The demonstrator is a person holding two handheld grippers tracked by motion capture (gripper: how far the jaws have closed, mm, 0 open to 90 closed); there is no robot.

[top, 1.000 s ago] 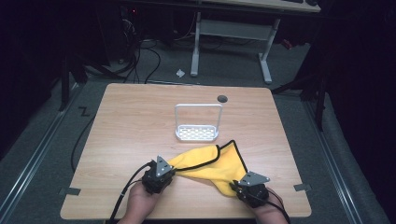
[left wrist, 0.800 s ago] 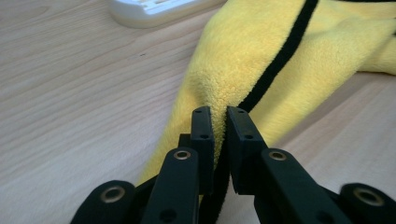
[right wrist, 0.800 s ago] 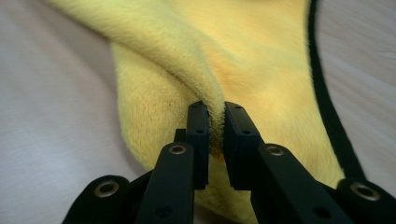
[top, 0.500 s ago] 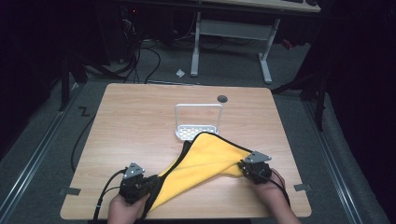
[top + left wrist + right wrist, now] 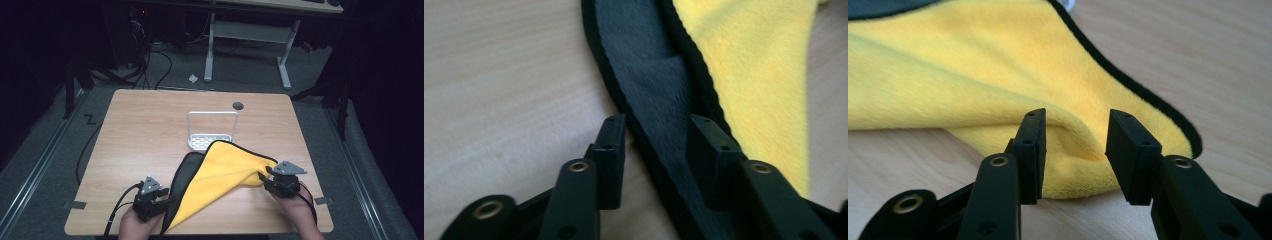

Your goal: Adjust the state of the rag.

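Yellow microfibre cloth (image 5: pixel 225 172) spread on table (image 5: pixel 150 130), black-bound edge between left gripper (image 5: pixel 159 202) jaws just opened, unclamped, right gripper (image 5: pixel 264 176) jaws likewise parted around folded corner, bare tabletop left.

A: What stands on the wooden table (image 5: pixel 140 130)?

B: A small white rack (image 5: pixel 212 131) with a tall wire handle stands upright near the middle. Its base has many small holes.

A: And behind it?

B: A dark round cap (image 5: pixel 238 105) sits in the tabletop near the far edge, a little to the right of the rack.

A: What is on the floor?

B: A white desk frame (image 5: pixel 247 40) stands beyond the table. Black cables (image 5: pixel 150 60) lie at its left, and a small white scrap (image 5: pixel 193 78) is near its left leg.
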